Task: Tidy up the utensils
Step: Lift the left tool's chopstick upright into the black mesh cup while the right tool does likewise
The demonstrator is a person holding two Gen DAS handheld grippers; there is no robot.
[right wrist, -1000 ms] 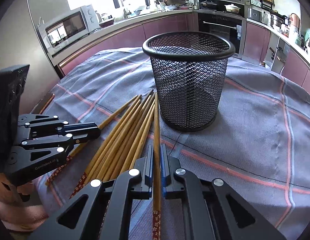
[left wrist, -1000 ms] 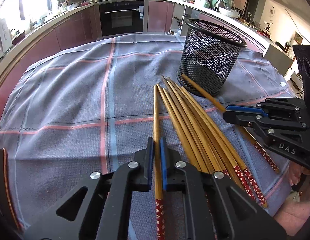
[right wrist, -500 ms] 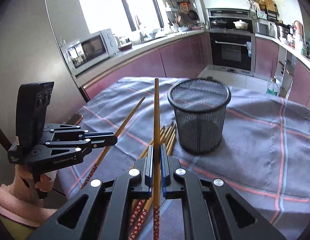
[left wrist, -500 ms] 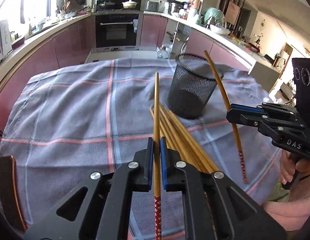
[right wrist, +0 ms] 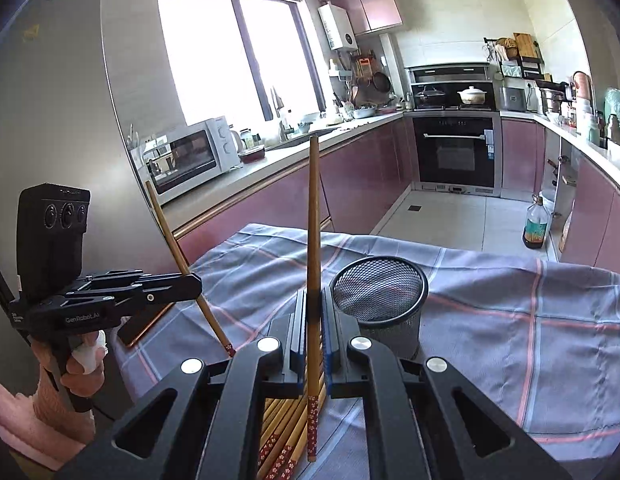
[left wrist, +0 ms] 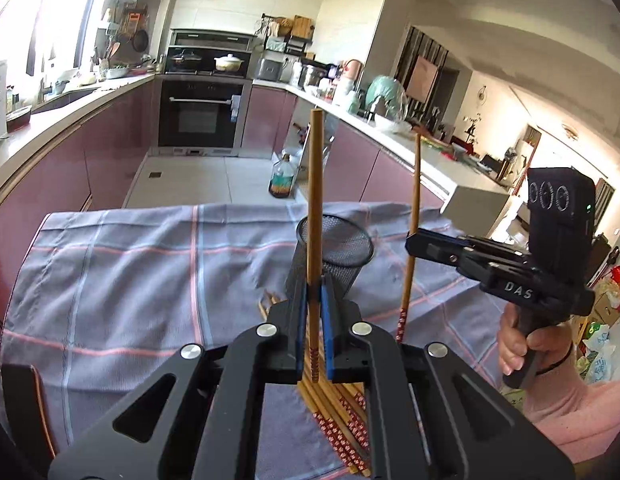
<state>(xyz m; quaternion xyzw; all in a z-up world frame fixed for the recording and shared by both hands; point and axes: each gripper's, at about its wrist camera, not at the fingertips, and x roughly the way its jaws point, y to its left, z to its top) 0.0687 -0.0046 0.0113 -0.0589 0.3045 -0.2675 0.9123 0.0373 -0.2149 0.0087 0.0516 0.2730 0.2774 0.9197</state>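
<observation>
Both tools, left (left wrist: 312,300) and right (right wrist: 313,312), have risen, each still clenching one chopstick (left wrist: 315,208), apparently clear of the pile (right wrist: 282,432).

Wrist views facing kitchen, sharing mesh cup (left wrist: 334,248)

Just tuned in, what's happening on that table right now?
A person holds a gripper in each hand. The left gripper is shut on one chopstick, the right gripper on another chopstick, both raised tip-up above the table. The mesh cup on the checked cloth looks empty. A bundle of chopsticks lies on the cloth.
</observation>
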